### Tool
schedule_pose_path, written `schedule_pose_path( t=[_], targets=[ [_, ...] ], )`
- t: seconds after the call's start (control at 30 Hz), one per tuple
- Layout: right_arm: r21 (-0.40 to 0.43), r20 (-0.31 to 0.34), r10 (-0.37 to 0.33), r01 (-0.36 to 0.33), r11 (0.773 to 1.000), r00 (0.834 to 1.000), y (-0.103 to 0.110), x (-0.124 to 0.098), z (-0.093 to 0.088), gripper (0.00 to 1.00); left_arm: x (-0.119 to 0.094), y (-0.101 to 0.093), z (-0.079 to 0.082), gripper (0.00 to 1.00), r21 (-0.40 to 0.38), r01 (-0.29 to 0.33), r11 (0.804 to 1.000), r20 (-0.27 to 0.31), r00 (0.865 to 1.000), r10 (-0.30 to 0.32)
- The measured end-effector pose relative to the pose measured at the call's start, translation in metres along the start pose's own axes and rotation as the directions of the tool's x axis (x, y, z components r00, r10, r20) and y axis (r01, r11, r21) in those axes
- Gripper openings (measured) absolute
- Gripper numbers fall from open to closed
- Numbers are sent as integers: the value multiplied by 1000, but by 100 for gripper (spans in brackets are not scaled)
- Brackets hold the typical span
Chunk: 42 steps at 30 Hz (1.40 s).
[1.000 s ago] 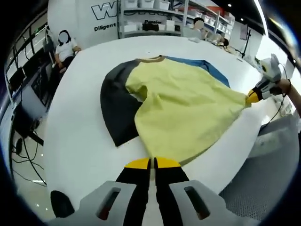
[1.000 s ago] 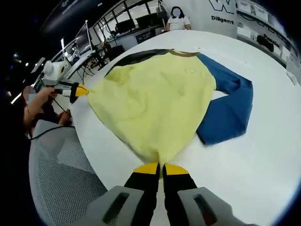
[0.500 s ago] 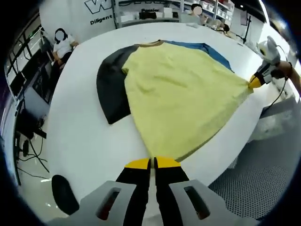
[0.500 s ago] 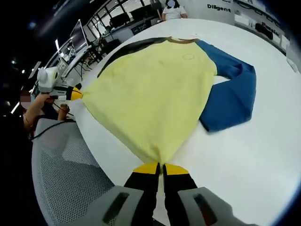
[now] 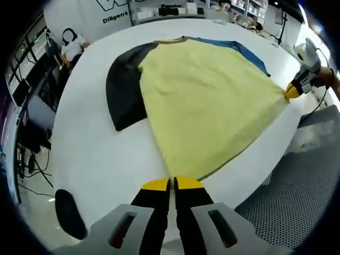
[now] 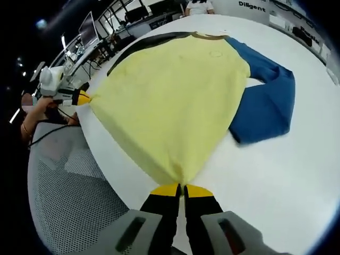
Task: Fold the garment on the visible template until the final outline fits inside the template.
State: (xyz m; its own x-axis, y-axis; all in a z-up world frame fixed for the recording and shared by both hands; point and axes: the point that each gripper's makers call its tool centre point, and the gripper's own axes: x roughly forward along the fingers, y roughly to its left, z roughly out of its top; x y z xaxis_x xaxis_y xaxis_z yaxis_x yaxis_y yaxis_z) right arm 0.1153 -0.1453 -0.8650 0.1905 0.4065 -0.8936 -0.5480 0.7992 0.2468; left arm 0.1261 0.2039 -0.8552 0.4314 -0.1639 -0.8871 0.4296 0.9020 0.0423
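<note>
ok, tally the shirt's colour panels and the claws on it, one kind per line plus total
Yellow body panel: 1
Black sleeve: 1
Blue sleeve: 1
Claws shut on the shirt hem: 2, left claw, right claw
Total: 5

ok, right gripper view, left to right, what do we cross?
Left gripper in a hand at the table edge → yellow body of the shirt, its hem pinched in the right gripper → blue sleeve → bare white table.

White round table ahead of the tool; seated person beyond its far edge, grey mesh chair beside the near rim, shelving behind.
</note>
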Motion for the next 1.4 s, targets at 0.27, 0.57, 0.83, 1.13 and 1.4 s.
schedule_pose_path(
  t=[0.27, 0.57, 0.83, 1.13, 1.4],
  targets=[
    [-15, -9, -10, 10, 1000, 1000, 0, 0, -5, 1, 1, -1, -4, 1, -31, 3, 1000, -2, 1000, -3],
    [-45, -13, -29, 28, 999, 1000, -1, 2, -6, 1, 3, -3, -7, 1, -12, -7, 1000, 0, 1000, 7],
    [-73, 0, -32, 32, 997, 999, -1, 3, -7, 3, 4, -2, -9, 2, -14, -4, 1000, 30, 1000, 5],
    [-119, 121, -57, 72, 990, 991, -1, -12, 8, 22, -7, 1, -7, 21, -55, -2, 999, 84, 996, 6],
    [-142, 289, -99, 144, 979, 952, -15, -33, 37, 38, -21, -8, 17, 46, -201, 120, 972, 257, 964, -66]
  ],
)
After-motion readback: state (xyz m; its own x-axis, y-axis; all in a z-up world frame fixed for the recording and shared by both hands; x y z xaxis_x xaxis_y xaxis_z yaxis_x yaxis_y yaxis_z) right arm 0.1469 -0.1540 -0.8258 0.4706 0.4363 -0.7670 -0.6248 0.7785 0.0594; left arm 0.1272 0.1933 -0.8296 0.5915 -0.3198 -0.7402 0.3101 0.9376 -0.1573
